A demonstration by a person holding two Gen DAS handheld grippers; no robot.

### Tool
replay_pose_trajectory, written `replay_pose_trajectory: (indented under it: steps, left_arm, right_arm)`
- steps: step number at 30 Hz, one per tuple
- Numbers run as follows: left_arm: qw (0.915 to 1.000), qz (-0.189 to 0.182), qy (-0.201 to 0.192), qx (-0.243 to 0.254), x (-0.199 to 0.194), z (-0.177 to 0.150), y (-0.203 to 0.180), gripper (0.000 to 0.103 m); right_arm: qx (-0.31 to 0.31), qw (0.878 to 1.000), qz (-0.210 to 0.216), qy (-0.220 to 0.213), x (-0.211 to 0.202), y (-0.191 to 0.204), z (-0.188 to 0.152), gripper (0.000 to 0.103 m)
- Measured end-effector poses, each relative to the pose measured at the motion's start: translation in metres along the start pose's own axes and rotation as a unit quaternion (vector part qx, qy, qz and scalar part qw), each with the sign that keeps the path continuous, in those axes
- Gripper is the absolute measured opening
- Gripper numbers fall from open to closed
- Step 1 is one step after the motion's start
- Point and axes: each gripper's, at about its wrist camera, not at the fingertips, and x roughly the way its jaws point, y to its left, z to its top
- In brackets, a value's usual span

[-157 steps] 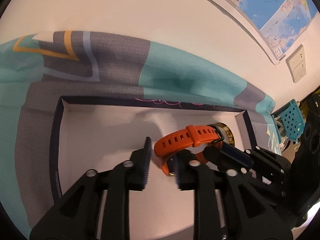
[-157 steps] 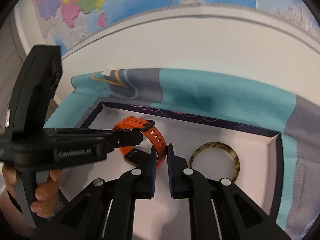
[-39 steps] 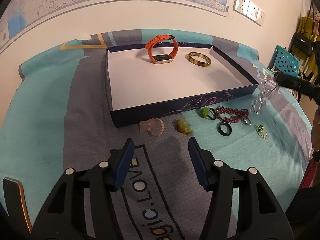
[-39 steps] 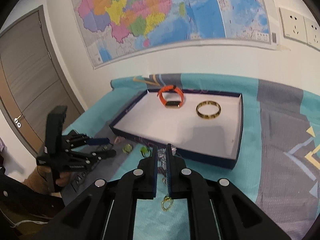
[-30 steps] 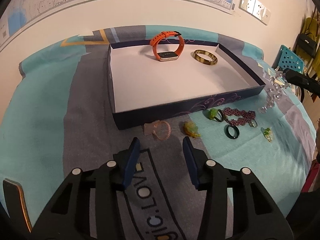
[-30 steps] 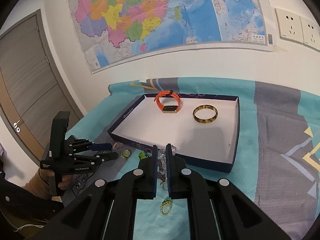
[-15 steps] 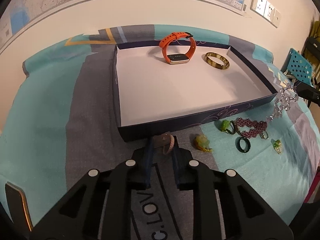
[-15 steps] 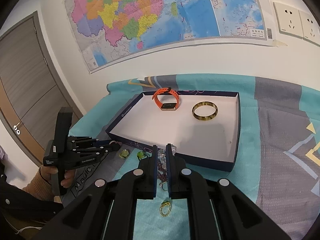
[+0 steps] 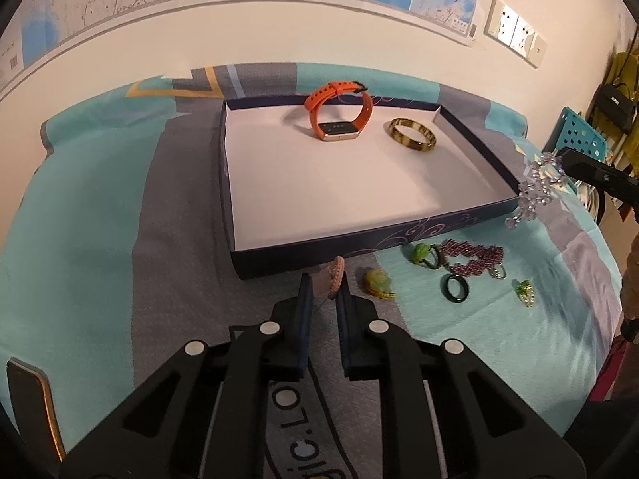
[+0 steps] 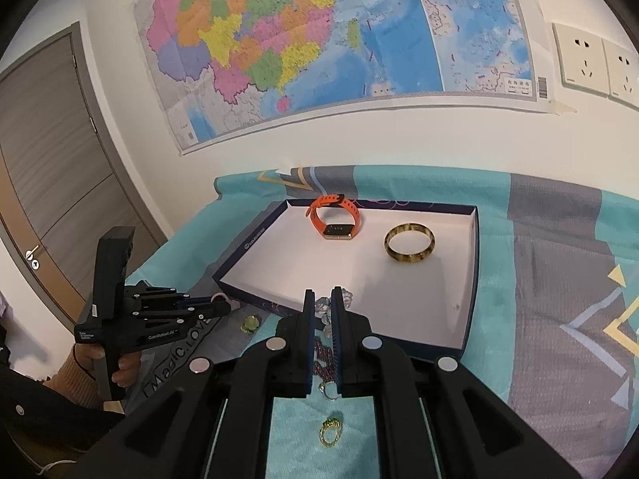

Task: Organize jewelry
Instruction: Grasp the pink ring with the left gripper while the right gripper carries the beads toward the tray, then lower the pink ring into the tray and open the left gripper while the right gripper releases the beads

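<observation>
Now left gripper fingers clamp the pink bracelet; right gripper fingers clamp the crystal bracelet.

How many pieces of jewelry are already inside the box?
2: an orange watch standing at the far side of the box, and a tortoiseshell bangle lying flat to its right. None appears hidden.
</observation>
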Motion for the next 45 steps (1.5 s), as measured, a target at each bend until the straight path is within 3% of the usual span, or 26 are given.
replay_pose_trajectory:
  steps: [18,45]
  left_arm:
    - [0.9995,-0.023,-0.021,0.006,-0.011,0.023,-0.009,0.012]
    - [0.9998,-0.018,0.007,0.004,0.04,0.069,-0.003,0.012]
  right_arm:
    - [-0.011,1.0,0.0,-0.019,0.01,0.001,0.029,0.006]
    - [0.023,1.0,-0.006,0.015,0.081,-0.03,0.061,0.006]
